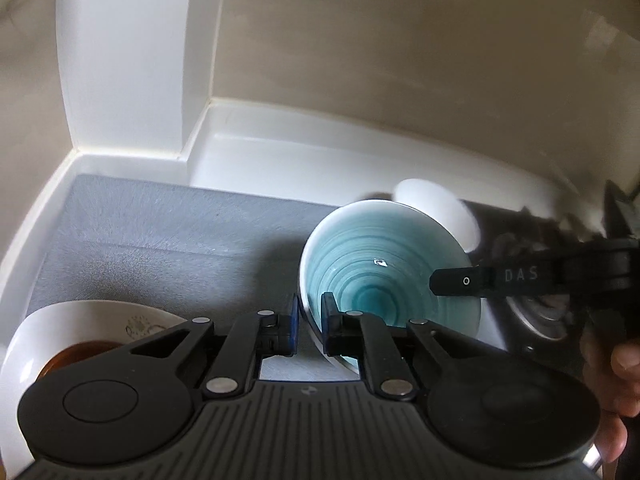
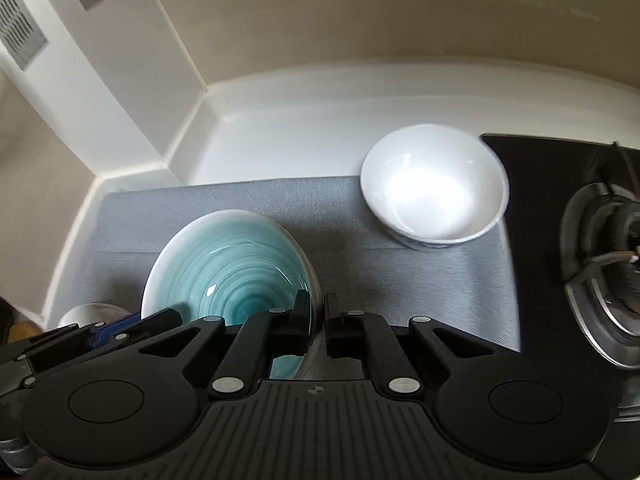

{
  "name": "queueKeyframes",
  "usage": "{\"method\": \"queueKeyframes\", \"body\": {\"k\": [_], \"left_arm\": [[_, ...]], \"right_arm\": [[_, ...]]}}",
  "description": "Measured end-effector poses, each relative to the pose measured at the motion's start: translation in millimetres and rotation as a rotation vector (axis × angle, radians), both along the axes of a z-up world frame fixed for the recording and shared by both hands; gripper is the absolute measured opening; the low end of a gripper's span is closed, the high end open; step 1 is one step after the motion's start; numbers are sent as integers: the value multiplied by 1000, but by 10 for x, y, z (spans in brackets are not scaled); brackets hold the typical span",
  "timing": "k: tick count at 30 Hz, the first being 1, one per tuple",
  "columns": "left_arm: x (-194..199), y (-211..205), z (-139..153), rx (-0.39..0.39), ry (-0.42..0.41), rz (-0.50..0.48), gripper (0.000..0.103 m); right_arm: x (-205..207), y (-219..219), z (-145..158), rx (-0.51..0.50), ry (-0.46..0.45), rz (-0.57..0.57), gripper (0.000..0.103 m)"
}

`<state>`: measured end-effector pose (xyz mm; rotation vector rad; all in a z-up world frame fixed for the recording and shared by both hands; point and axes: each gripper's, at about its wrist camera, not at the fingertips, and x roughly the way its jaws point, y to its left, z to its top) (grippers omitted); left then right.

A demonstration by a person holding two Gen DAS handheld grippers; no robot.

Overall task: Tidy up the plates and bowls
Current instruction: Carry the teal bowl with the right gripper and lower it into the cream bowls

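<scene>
Both grippers, left (image 1: 309,322) and right (image 2: 318,322), pinch opposite rims of the teal bowl (image 1: 384,276) above the gray mat (image 1: 160,232); its near edge hides behind their fingers. White bowl (image 2: 434,188) is blurred.

White bowl (image 1: 440,208) blurred and half hidden behind the teal bowl (image 1: 380,272), stove burner (image 2: 608,280) cut off at right edge, patterned plate (image 1: 80,328) partly hidden lower left behind left tongs (image 1: 309,328)

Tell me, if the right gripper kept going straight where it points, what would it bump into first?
The right gripper, shut on the teal bowl's rim, points down at the grey mat. It would probably meet the mat first; the white bowl sits off to the side.
</scene>
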<state>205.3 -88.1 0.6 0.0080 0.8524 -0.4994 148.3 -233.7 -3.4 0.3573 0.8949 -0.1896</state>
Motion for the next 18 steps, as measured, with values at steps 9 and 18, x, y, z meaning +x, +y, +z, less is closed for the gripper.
{"method": "queueKeyframes", "body": {"k": [9, 18], "left_arm": [[-770, -189, 146, 25, -16, -69, 12], [-1065, -304, -204, 80, 64, -58, 12]], "right_arm": [[-809, -108, 87, 32, 17, -13, 8], [-1079, -98, -239, 33, 107, 10, 8]]}}
